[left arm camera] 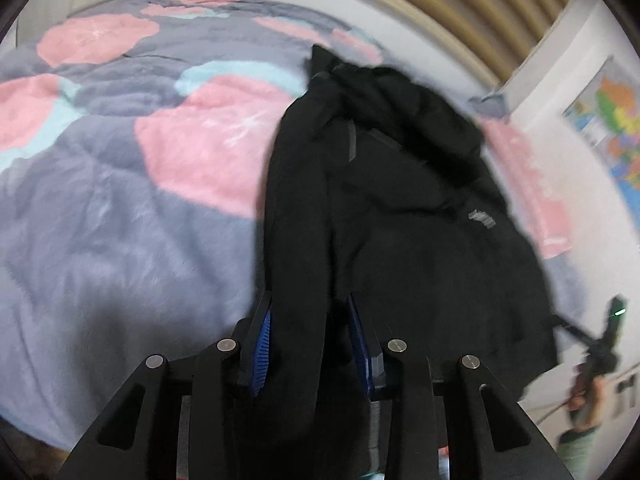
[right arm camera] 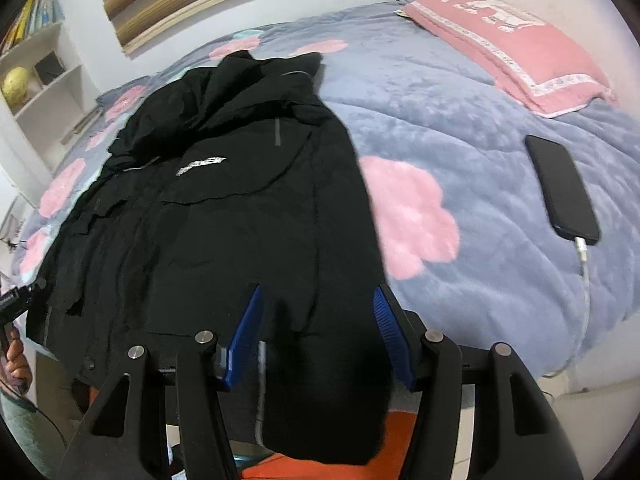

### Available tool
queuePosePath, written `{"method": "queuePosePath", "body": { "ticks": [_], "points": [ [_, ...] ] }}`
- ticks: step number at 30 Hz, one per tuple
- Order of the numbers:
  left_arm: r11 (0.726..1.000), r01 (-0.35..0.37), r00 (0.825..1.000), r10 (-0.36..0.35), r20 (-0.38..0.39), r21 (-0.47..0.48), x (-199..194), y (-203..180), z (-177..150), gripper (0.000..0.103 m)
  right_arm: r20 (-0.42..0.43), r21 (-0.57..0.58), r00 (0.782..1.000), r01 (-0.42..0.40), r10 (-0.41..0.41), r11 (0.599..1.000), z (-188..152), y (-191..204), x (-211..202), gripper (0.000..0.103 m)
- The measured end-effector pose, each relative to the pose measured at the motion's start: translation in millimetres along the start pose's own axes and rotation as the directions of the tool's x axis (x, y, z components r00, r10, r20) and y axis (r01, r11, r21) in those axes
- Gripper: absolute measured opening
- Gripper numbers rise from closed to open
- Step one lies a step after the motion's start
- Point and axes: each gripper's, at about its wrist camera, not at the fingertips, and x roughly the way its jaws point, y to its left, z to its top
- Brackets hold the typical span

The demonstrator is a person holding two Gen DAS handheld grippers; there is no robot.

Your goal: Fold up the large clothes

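Observation:
A large black hooded jacket [left arm camera: 400, 208] lies spread on a bed, hood at the far end, with a small pale logo on the chest. It also shows in the right wrist view [right arm camera: 224, 216]. My left gripper [left arm camera: 308, 320] has its blue-padded fingers around a black sleeve or side edge at the near end of the jacket. My right gripper [right arm camera: 318, 312] has its jaws partly open around the jacket's near right hem, which hangs down between the fingers over the bed's edge.
The bed has a grey plush blanket [left arm camera: 100, 220] with pink and teal patches. A pink pillow [right arm camera: 516, 36] lies at the far right. A black phone [right arm camera: 562, 188] on a charging cable lies right of the jacket. White shelves [right arm camera: 44, 76] stand left.

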Motion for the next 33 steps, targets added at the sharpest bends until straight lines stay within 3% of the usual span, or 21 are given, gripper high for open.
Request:
{"method": "queuePosePath", "body": {
  "ticks": [3,5,6,8,10,12,14,19,22,24,25,29,33],
  "points": [
    [0.999,-0.032,0.999,0.032,0.008,0.034,-1.0,-5.9,-8.0,0.035,-0.024,-0.001,0.999,0.025,-0.025,1.000,-3.5,-3.8,2.0,0.061],
    [0.998,-0.039,0.999,0.039,0.008,0.044,-1.0,-8.7,-8.3,0.035,-0.070,0.040,0.996,-0.047,0.049,0.998,-6.3,-9.5,11.5,0.061],
    [0.999,-0.017,1.000,0.017,0.001,0.040,-0.1,-10.4,-7.0,0.035,-0.083,0.052,0.993,-0.079,0.083,0.996,-7.7,-9.9,14.4,0.051],
    [0.999,0.033,0.999,-0.033,-0.001,0.037,-0.5,-11.7,-4.8,0.032,-0.086,0.031,0.992,-0.095,0.097,0.995,-8.3,-2.8,14.4,0.037],
    [0.993,0.115,0.993,-0.116,0.016,0.041,-9.5,-20.1,-0.8,0.031,-0.072,0.024,0.987,-0.139,0.141,0.990,-4.7,4.9,5.6,0.037],
    [0.967,0.252,0.965,-0.255,0.059,0.046,-27.0,-30.1,6.2,0.031,-0.036,0.032,0.965,-0.259,0.260,0.965,2.1,11.9,-9.8,0.037],
    [0.945,0.326,0.941,-0.328,0.081,0.036,-34.3,-35.3,11.2,0.032,-0.023,0.042,0.942,-0.333,0.334,0.942,6.6,17.9,-16.2,0.037],
    [0.960,0.279,0.960,-0.279,0.003,0.015,-6.7,-35.9,-2.5,0.032,-0.097,0.090,0.940,-0.319,0.327,0.943,-4.4,22.4,9.1,0.039],
    [0.980,0.197,0.980,-0.196,-0.030,0.032,-3.1,-30.5,-22.8,0.032,-0.134,0.104,0.939,-0.303,0.315,0.947,-21.8,19.8,15.7,0.041],
    [0.988,0.152,0.988,-0.150,-0.049,0.037,-8.5,-26.0,-37.4,0.037,-0.177,0.088,0.944,-0.267,0.279,0.960,-34.5,19.5,16.0,0.058],
    [0.989,0.144,0.988,-0.142,-0.065,0.032,-9.1,-23.1,-42.8,0.044,-0.190,0.085,0.943,-0.261,0.272,0.962,-38.8,17.6,17.3,0.058],
    [0.993,0.122,0.990,-0.121,-0.072,0.004,-5.7,-16.5,-50.4,0.044,-0.181,0.086,0.945,-0.259,0.271,0.962,-46.6,17.0,19.8,0.055],
    [0.986,0.161,0.986,-0.162,-0.026,-0.042,-5.5,-14.3,-36.6,0.044,-0.131,0.131,0.945,-0.283,0.300,0.950,-34.1,10.7,13.4,0.055]
  ]
}}
